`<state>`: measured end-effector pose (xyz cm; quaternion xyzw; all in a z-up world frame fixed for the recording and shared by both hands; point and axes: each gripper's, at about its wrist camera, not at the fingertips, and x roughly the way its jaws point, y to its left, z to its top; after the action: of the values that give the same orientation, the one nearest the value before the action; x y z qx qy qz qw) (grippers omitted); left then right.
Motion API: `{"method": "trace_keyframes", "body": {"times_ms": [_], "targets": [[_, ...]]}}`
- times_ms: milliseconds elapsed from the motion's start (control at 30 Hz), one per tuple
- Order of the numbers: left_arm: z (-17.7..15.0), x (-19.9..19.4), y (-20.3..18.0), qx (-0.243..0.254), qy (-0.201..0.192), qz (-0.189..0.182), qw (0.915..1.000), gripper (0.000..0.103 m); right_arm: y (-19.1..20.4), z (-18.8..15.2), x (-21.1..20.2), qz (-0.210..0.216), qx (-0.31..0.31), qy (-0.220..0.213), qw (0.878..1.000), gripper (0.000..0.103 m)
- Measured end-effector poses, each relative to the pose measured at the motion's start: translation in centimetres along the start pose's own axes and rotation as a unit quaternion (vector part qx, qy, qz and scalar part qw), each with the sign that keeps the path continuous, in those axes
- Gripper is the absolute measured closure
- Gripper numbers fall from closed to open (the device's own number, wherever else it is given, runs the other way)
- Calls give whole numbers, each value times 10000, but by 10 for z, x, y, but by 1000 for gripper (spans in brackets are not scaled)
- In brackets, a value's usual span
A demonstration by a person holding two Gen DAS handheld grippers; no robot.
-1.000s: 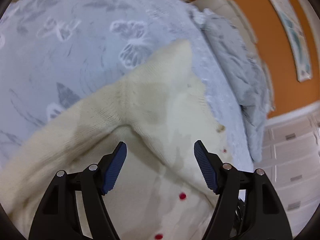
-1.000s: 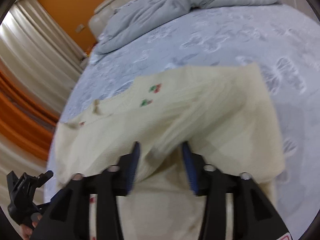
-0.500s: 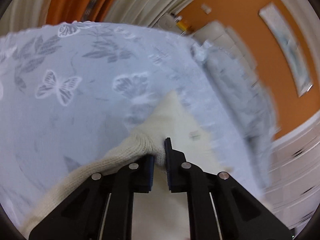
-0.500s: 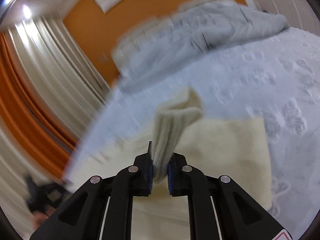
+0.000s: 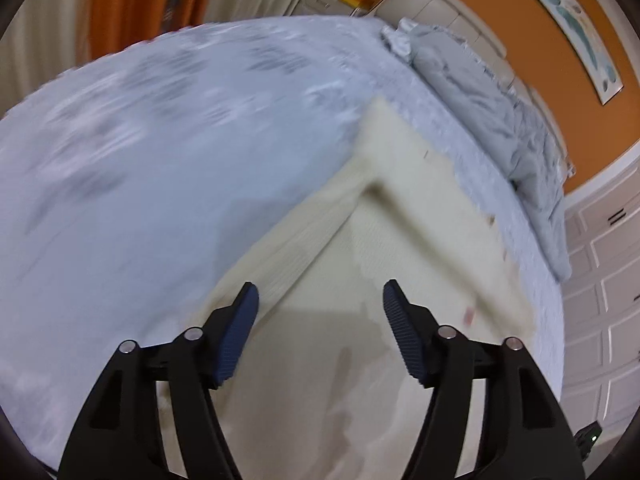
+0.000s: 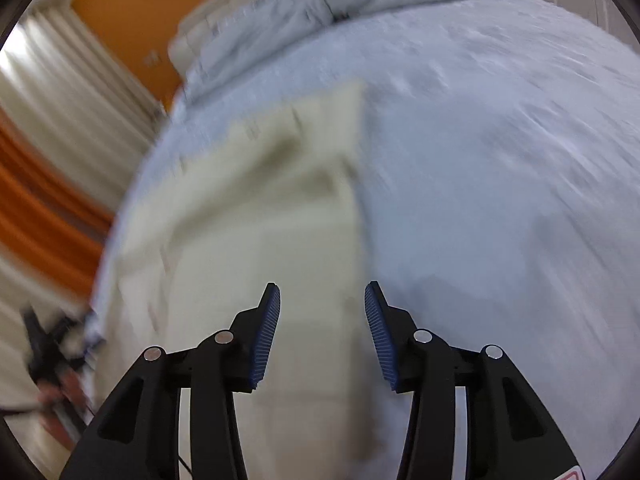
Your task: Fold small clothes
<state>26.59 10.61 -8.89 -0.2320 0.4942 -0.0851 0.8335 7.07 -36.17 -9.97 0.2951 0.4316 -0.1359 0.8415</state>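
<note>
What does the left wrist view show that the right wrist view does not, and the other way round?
Only the left wrist view: the left gripper, open above the sweater; a long picture on the orange wall; white panelled cabinets.

Only the right wrist view: the right gripper, open above the sweater's edge; a blurred dark thing at the far left, too blurred to name.

Both: the cream sweater lying on the pale blue bed cover, the crumpled grey duvet, the curtains. Both grippers have just been opening, with nothing between the jaws.
</note>
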Motion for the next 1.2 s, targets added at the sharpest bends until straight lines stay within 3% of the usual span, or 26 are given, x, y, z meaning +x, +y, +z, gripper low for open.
{"method": "trace_keyframes", "body": {"times_ms": [133, 233, 300, 433, 533, 567, 600, 633, 667, 733, 800, 867, 900, 933, 967, 1000, 1100, 1167, 1200], "targets": [[-48, -38, 39, -73, 196, 254, 9995, 27, -19, -85, -30, 64, 15, 764, 9971, 55], [-73, -51, 57, -282, 174, 302, 9990, 24, -19, -120, -36, 314, 214, 1019, 9941, 50], [-85, -56, 61, -211, -62, 249, 9994, 22, -8, -124, -35, 461, 134, 899, 9948, 43], [-86, -45, 53, -326, -239, 316, 9987, 11, 16, -116, -20, 692, -46, 791, 9945, 43], [-79, -34, 42, -362, -321, 466, 9977, 12, 27, -111, -6, 676, -65, 710, 9952, 43], [-77, -31, 39, -323, -350, 567, 9973, 20, 32, -108, -2, 665, -43, 691, 9954, 54], [-74, -30, 36, -224, -330, 589, 9975, 34, 36, -105, 0, 659, -6, 653, 9957, 82], [-72, -27, 35, -146, -233, 614, 9977, 68, 37, -102, 2, 595, 52, 693, 9958, 93], [-70, -27, 38, -184, -154, 753, 9969, 85, 36, -99, 2, 646, 170, 694, 9953, 92], [-65, -35, 51, -618, -86, 513, 9967, 95, 37, -94, -10, 758, 198, 521, 9956, 93], [-64, -49, 59, -844, -108, 236, 9961, 96, 41, -91, -25, 746, -21, 333, 9967, 94], [-65, -68, 60, -831, -264, 90, 9962, 90, 43, -91, -34, 741, -176, 288, 9967, 94], [-66, -72, 61, -795, -331, 219, 9960, 89, 44, -91, -34, 731, -231, 306, 9966, 94], [-67, -72, 63, -753, -334, 366, 9959, 75, 43, -91, -32, 736, -256, 362, 9963, 93], [-68, -70, 66, -741, -323, 516, 9954, 53, 40, -93, -28, 744, -216, 425, 9961, 93], [-70, -64, 72, -828, -289, 757, 9933, 44, 38, -94, -25, 737, -163, 472, 9960, 92], [-72, -47, 83, -980, -64, 840, 9916, 39, 39, -99, -15, 659, -117, 630, 9958, 88], [-73, -42, 76, -723, -225, 865, 9934, 20, 40, -104, -10, 595, -77, 698, 9958, 83], [-72, -36, 68, -537, -174, 911, 9942, 16, 41, -104, -6, 533, -27, 745, 9958, 74]]}}
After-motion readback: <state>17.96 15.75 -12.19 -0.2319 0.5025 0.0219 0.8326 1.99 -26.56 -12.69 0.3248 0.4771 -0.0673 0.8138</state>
